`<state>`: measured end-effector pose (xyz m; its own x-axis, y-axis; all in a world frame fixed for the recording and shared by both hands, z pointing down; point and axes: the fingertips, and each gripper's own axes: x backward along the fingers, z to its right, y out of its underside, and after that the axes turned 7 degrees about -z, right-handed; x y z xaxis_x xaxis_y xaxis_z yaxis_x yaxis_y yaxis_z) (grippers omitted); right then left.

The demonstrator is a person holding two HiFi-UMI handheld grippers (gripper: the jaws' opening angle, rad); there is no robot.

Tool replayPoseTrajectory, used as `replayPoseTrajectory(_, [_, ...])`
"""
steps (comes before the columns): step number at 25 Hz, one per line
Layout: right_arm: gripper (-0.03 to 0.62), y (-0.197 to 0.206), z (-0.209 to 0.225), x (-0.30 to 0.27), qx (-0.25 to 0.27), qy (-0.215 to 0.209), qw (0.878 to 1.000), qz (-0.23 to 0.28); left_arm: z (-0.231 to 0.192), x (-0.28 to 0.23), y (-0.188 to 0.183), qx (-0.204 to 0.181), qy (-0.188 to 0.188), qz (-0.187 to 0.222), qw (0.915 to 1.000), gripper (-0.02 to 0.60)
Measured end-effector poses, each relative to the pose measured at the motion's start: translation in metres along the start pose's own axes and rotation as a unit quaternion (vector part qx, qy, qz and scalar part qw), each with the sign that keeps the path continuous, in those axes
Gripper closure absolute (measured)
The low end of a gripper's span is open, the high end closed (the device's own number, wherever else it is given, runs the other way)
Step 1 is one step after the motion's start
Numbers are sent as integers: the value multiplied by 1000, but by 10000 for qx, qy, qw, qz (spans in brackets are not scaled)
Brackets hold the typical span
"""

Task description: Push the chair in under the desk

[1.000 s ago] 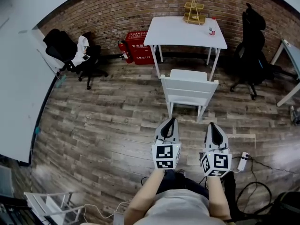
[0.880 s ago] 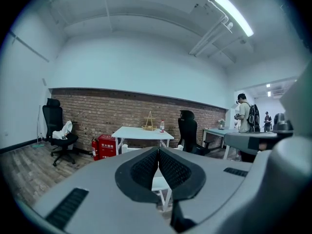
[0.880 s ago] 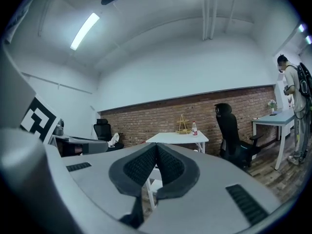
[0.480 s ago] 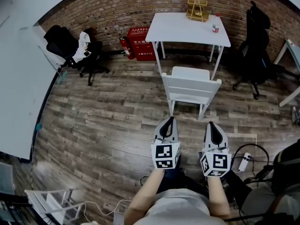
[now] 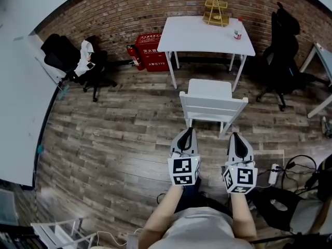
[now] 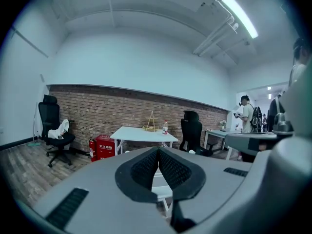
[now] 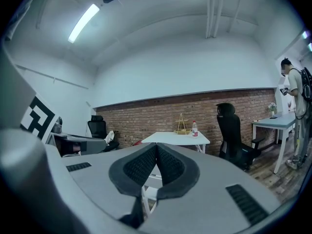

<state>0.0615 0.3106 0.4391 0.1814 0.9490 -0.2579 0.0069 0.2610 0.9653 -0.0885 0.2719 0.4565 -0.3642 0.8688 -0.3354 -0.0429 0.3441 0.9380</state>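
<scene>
Head view: a white chair (image 5: 210, 100) stands on the plank floor (image 5: 114, 134) in front of a white table (image 5: 197, 32) set against a brick wall (image 5: 114, 14). The chair's backrest faces the person and its seat faces the table. From this steep angle the seat's front edge appears to sit about level with the table's front legs, not under the top. The left tongs (image 5: 189, 133) and right tongs (image 5: 234, 138) are held side by side just short of the backrest, apparently not touching it. A yellow wire stand (image 5: 216, 12) and a small bottle (image 5: 236, 33) sit on the table. A red cabinet (image 5: 150, 53) stands left of it, and a black office chair (image 5: 282, 51) to the right.

Left gripper view: the left tongs are pressed together at the tips with nothing between them. Past them are the table, stand, bottle and red cabinet, and white slats of the chair show just below the tips.

Right gripper view: the right tongs are likewise closed and empty, aimed toward the table, with part of the white chair below them and the black office chair off to the right.
</scene>
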Motion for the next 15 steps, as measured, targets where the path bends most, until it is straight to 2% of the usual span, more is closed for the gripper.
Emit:
replayPoseTrajectory(6, [579, -8, 3, -32, -218, 136, 9996, -85, -19, -27, -14, -34, 115, -12, 9999, 566])
replayPoseTrajectory(15, [579, -7, 2, -67, -266, 278, 9991, -166, -44, -57, -19, -32, 221, -81, 9997, 566])
